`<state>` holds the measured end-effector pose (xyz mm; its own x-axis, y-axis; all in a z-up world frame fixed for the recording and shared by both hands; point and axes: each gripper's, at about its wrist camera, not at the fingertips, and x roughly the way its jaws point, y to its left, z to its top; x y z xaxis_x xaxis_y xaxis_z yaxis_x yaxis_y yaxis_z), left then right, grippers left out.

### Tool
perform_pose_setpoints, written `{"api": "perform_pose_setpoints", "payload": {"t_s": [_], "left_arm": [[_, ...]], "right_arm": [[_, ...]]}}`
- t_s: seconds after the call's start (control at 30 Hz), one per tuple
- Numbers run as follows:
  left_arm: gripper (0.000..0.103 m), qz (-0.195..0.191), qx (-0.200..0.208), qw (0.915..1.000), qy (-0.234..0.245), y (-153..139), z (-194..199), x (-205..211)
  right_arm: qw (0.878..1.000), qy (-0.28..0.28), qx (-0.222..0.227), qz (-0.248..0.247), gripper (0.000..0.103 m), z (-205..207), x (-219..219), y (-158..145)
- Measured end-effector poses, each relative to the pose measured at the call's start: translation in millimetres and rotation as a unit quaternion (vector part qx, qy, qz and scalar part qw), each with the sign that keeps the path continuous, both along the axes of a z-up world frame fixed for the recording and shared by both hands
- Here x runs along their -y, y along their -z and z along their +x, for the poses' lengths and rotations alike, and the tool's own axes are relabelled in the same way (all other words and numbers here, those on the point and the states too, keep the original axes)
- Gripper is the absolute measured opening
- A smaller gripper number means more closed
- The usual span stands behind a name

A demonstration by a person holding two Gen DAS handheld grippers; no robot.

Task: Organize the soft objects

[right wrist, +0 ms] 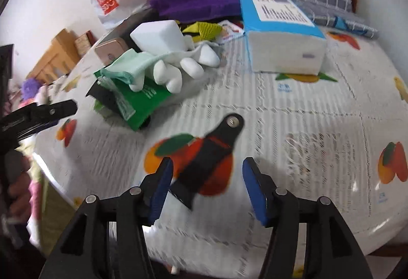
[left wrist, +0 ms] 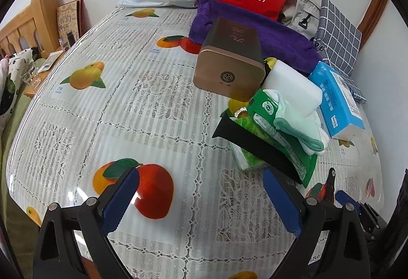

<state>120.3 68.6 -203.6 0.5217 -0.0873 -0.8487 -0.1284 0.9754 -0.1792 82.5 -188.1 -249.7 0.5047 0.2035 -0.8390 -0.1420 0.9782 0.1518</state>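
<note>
Right gripper (right wrist: 205,187) is spread, nothing pinched; a black strap (right wrist: 206,159) with a metal rivet at its far end lies flat on the tablecloth (right wrist: 306,151) between and just beyond the blue pads (right wrist: 255,189), not touched by either. Left gripper (left wrist: 201,202) is also spread and empty, hovering over bare cloth near the pile's edge. The strap is apart from the pile (right wrist: 153,67), which sits further back and to the left in the right view: white glove (right wrist: 178,72), mint cloth (right wrist: 125,64), white sponge block (right wrist: 158,36), green packet (right wrist: 142,102), all leaning on a copper tin (left wrist: 227,59). A blue tissue pack (right wrist: 283,41) stands separately to the right, a purple towel (right wrist: 204,4) behind. The step in hand looks like picking up the strap. To do it well: come down so the pads straddle the narrow width, not the length, and close near the middle of the body, away from the riveted tab, so it hangs balanced and doesn't flop. It's thin and flat on slick plastic cloth, so the pads need to go low or it slips out. The strap's long axis runs diagonally, the riveted tip pointing up-right away from the gripper, the wide end toward the left pad. The right view is motion-blurred, so the near end may be folded under; can't tell.
</note>
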Motion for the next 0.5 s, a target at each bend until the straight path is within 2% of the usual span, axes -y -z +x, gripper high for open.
{"api": "perform_pose_setpoints", "payload": {"t_s": [0.03,0.1,0.13,0.17,0.23,0.27,0.3,0.33,0.5], "left_arm": [[0.098,0.0,-0.001,1.0,-0.002,0,0,-1],[0.098,0.0,-0.001,1.0,-0.003,1,-1,-3],[0.098,0.002,-0.002,1.0,-0.001,1,-1,-3],[0.097,0.004,-0.004,1.0,0.002,2,-1,-2],[0.097,0.006,-0.006,1.0,0.005,3,0,-1],[0.097,0.005,-0.007,0.9999,0.007,4,1,1],[0.097,0.002,-0.007,0.9999,0.009,5,2,2],[0.097,-0.002,-0.007,0.9999,0.012,5,3,4],[0.097,-0.048,-0.007,0.9986,0.021,11,13,12]], "right_arm": [[1.0,0.002,0.008,-0.014,0.057,0,-8,1],[0.998,-0.004,0.03,-0.056,0.051,-1,-24,3],[0.996,-0.015,0.044,-0.076,0.042,-2,-30,3],[0.996,-0.023,0.049,-0.076,0.036,-2,-32,2],[0.997,-0.033,0.041,-0.059,0.032,0,-25,1],[0.998,-0.039,0.035,-0.047,0.026,2,-19,-1],[0.998,-0.041,0.03,-0.036,0.019,5,-13,-1],[0.998,-0.039,0.025,-0.03,0.005,6,-8,-3],[0.999,-0.027,0.013,-0.046,0.003,6,15,-3]]}}
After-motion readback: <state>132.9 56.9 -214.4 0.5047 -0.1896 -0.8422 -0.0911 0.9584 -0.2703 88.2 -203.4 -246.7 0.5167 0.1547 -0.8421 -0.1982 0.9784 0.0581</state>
